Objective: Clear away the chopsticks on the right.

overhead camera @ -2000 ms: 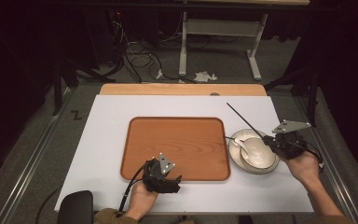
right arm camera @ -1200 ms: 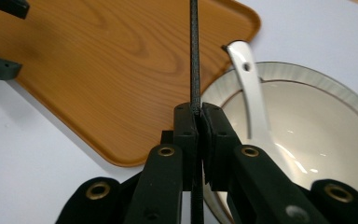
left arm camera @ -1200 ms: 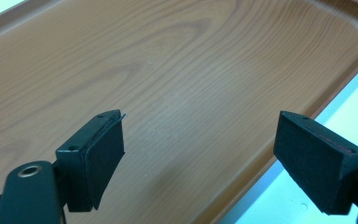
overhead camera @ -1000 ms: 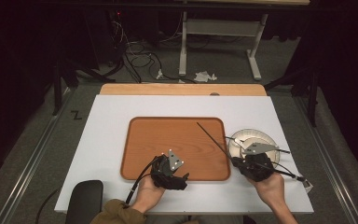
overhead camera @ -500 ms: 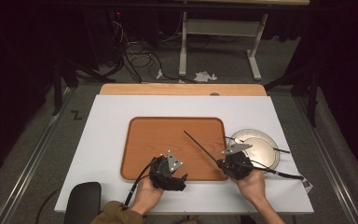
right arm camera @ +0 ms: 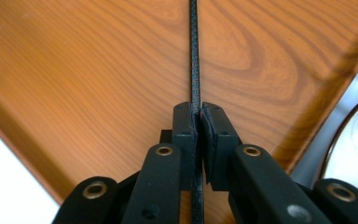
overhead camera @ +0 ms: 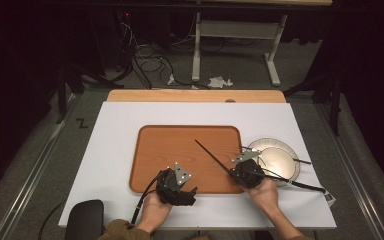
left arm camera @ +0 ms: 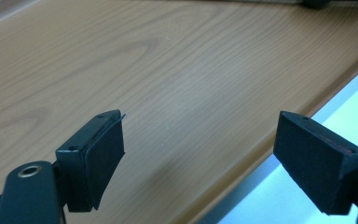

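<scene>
Table [overhead camera: 120, 150], covered by a white sheet, takes up the middle of the high view, with a strip of bare wood along its far edge. Centre of the frame, a wooden tray [overhead camera: 180, 150] with rounded corners lies flat on the sheet. Just right of the tray sits a round pale plate [overhead camera: 282, 165], with a thin dark stick lying across it toward the right of the frame.

At lower centre, the left gripper [overhead camera: 177, 187] rests at the tray's near edge in the person's left hand [overhead camera: 155, 210]. In the left gripper view its jaws stand wide apart with nothing between them, above the tray's wood grain [left arm camera: 177, 70] and its rim at lower right.

Right of it in the high view, the right gripper [overhead camera: 247, 172] is held at the tray's near right corner. It is clamped on a slim black rod [overhead camera: 212, 156], which slants up and to the left over the tray. In the right gripper view the rod [right arm camera: 194, 46] runs straight up the centre from between the closed jaws, over the tray [right arm camera: 74, 70], with the plate's edge at far right.
</scene>
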`<state>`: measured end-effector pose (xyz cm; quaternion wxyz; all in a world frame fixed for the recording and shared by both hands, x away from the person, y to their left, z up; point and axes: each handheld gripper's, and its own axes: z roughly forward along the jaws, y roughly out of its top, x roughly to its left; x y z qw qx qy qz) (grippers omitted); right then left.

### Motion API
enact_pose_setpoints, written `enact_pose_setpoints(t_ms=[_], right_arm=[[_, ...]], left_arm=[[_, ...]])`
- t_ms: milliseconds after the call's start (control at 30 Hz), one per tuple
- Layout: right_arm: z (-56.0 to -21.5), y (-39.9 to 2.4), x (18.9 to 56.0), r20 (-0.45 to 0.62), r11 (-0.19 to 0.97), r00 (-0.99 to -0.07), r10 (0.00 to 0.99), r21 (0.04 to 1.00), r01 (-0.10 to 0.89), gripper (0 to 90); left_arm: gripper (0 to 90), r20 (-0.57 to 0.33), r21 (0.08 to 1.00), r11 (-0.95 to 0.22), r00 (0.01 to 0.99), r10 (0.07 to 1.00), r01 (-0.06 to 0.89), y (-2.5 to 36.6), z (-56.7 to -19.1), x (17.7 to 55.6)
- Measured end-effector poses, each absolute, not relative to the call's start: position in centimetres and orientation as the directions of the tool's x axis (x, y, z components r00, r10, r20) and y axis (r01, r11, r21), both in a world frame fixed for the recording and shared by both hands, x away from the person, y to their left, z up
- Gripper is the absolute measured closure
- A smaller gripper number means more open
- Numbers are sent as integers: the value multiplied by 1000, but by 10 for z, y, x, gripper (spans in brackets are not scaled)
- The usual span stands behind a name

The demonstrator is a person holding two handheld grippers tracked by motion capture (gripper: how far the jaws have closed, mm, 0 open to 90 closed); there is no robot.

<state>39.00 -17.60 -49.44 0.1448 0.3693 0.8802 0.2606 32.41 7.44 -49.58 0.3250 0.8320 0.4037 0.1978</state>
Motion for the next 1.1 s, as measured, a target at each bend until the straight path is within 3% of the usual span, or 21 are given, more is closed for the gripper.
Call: enact_pose_setpoints(t_ms=[500,1100], right_arm=[[-494,-181,391,-141,602,-648,748,554,574,823],[-478,-190,381,-81,570,-674,735,613,547,633]], left_arm=[[165,70,703,-461,593,802,541,76,-495,323],[165,82,698,-476,600,796,535,74,-496,323]])
